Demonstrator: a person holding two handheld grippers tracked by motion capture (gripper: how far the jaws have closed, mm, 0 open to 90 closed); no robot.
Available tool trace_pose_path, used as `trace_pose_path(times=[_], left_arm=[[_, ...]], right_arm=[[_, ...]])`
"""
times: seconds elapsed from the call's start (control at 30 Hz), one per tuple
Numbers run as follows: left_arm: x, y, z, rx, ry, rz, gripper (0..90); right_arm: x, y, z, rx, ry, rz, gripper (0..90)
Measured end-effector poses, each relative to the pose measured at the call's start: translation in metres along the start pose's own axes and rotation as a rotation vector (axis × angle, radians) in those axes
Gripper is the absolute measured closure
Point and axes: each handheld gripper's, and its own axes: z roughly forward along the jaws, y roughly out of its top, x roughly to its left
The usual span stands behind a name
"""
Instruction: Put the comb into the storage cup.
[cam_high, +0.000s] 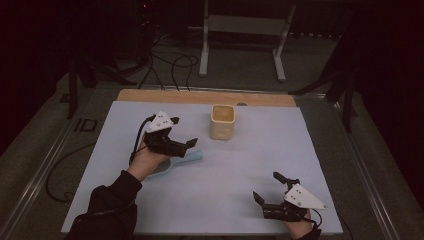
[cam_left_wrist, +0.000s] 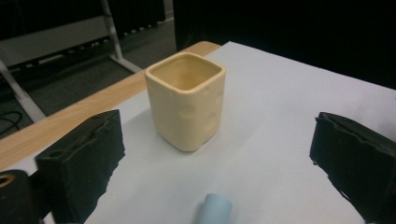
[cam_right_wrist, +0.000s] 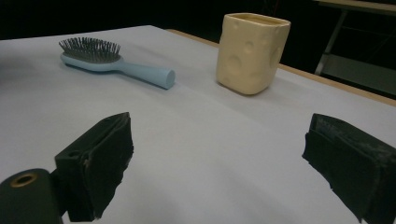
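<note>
Hairbrush (cam_right_wrist: 112, 63) lies flat beside the yellow cup (cam_high: 222, 121), not yet picked up; left gripper (cam_high: 191, 143) hovers over its handle, jaws wide and empty; right gripper (cam_high: 268, 188) likewise, well apart.

One yellow cup (cam_high: 222, 121) on the table, standing at about twelve o'clock. One light blue hairbrush (cam_right_wrist: 112, 62), lying out at nine o'clock. Two grippers: the left gripper (cam_high: 189, 146) at ten o'clock, the right gripper (cam_high: 267, 187) at five.
</note>
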Motion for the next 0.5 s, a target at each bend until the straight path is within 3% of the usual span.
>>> trace_pose_path(times=[0.3, 0.37, 0.43, 0.5], left_arm=[[0.004, -0.008, 0.03, 0.081, 0.003, -0.043, 17.6], [0.004, -0.012, 0.037, 0.115, 0.03, -0.046, 21.1], [0.005, -0.015, 0.042, 0.128, 0.027, -0.05, 24.8], [0.005, -0.018, 0.047, 0.154, 0.044, -0.047, 36.1]], right_arm=[[0.0, 0.0, 0.0, -0.005, 0.006, -0.002, 7.9], [0.0, 0.0, 0.0, -0.001, 0.007, -0.003, 7.9], [0.0, 0.0, 0.0, 0.0, 0.009, -0.002, 7.9], [0.001, 0.0, 0.001, -0.002, 0.011, -0.007, 7.9]])
